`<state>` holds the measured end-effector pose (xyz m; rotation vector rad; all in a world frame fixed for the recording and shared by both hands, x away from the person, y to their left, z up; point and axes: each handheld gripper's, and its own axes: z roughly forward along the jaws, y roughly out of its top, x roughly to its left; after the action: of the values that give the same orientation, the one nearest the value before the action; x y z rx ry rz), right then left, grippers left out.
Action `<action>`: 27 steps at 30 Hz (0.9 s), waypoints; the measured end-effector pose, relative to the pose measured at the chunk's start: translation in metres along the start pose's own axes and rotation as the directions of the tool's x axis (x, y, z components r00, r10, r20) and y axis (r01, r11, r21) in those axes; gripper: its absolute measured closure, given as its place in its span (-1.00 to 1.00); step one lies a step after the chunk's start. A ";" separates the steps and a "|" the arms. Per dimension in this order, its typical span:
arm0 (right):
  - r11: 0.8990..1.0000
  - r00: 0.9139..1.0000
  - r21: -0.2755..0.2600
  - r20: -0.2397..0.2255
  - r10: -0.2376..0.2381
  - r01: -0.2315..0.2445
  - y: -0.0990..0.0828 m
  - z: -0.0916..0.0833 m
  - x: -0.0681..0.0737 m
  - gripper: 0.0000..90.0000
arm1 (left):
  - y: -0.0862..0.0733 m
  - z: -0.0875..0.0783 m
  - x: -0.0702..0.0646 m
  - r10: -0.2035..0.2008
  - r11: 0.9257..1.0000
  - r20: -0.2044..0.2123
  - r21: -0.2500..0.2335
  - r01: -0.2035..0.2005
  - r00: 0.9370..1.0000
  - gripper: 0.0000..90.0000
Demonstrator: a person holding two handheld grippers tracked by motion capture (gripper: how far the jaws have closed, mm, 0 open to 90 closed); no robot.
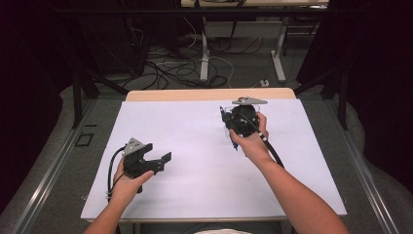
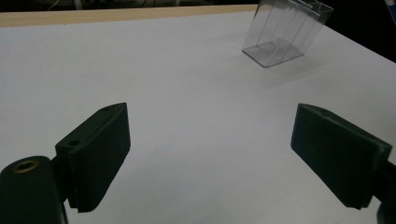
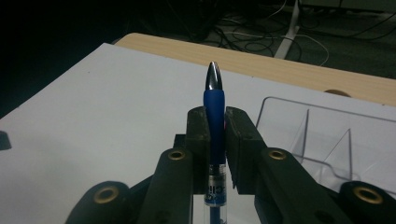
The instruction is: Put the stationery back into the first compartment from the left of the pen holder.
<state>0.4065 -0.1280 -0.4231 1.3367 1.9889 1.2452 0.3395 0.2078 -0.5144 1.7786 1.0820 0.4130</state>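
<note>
My right gripper (image 3: 216, 116) is shut on a blue pen (image 3: 214, 98), whose silver tip sticks up past the jaws. A clear plastic compartment holder (image 3: 327, 135) lies just right of and below those jaws. In the high view the right gripper (image 1: 228, 122) hovers over the far right part of the white sheet, with the pen (image 1: 222, 113) showing at its left side. My left gripper (image 1: 159, 152) rests near the sheet's left side, jaws wide apart. In the left gripper view it (image 2: 212, 119) stands open and holds nothing, and the clear holder (image 2: 285, 35) sits farther off at the upper right.
A white sheet (image 1: 195, 146) covers the wooden table (image 1: 195, 94). Beyond the table's far edge are desk legs (image 1: 204, 58) and tangled cables (image 1: 170, 68) on the floor. A black cable (image 1: 270, 146) trails from the right gripper along the forearm.
</note>
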 end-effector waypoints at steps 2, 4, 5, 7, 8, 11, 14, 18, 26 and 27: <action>1.000 1.000 -0.007 0.011 0.000 0.000 0.005 0.002 -0.004 0.79 | 0.000 -0.001 0.001 -0.002 1.000 -0.004 0.000 0.002 1.000 -0.73; 1.000 1.000 -0.011 0.024 0.005 -0.004 0.011 0.004 -0.007 0.79 | -0.001 -0.001 0.001 -0.001 1.000 -0.007 -0.005 0.001 1.000 -0.73; 1.000 1.000 -0.013 0.030 0.003 -0.003 0.014 0.006 -0.009 0.79 | -0.001 -0.001 0.002 -0.002 1.000 -0.010 -0.003 0.002 1.000 -0.73; 1.000 0.999 -0.019 0.040 0.006 -0.005 0.019 0.008 -0.011 0.79 | -0.001 -0.002 0.003 -0.003 1.000 -0.013 -0.005 0.003 1.000 -0.73; 1.000 0.999 -0.015 0.045 0.014 -0.014 0.022 0.010 -0.012 0.79 | -0.001 -0.002 0.003 -0.002 1.000 -0.016 -0.003 0.002 1.000 -0.73; 1.000 0.998 -0.018 0.053 0.020 -0.019 0.029 0.014 -0.016 0.79 | -0.001 -0.003 0.005 -0.003 1.000 -0.021 -0.006 0.003 1.000 -0.74; 1.000 0.997 -0.021 0.068 0.023 -0.022 0.035 0.018 -0.019 0.79 | -0.001 -0.004 0.006 -0.006 1.000 -0.026 -0.009 0.006 1.000 -0.75; 0.999 0.996 -0.029 0.077 0.034 -0.032 0.043 0.021 -0.023 0.79 | -0.002 -0.004 0.007 -0.005 1.000 -0.032 -0.010 0.005 0.999 -0.76; 0.999 0.994 -0.041 0.099 0.037 -0.033 0.057 0.031 -0.030 0.79 | -0.002 -0.005 0.007 0.007 1.000 -0.046 -0.015 -0.008 0.999 -0.79; 0.999 0.994 -0.039 0.103 0.039 -0.035 0.058 0.033 -0.030 0.79 | -0.002 -0.006 0.007 0.015 1.000 -0.051 -0.011 -0.016 0.999 -0.79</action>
<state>0.4729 -0.1330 -0.3934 1.3971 1.8695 1.1981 0.3389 0.2172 -0.5145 1.7754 1.0999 0.4753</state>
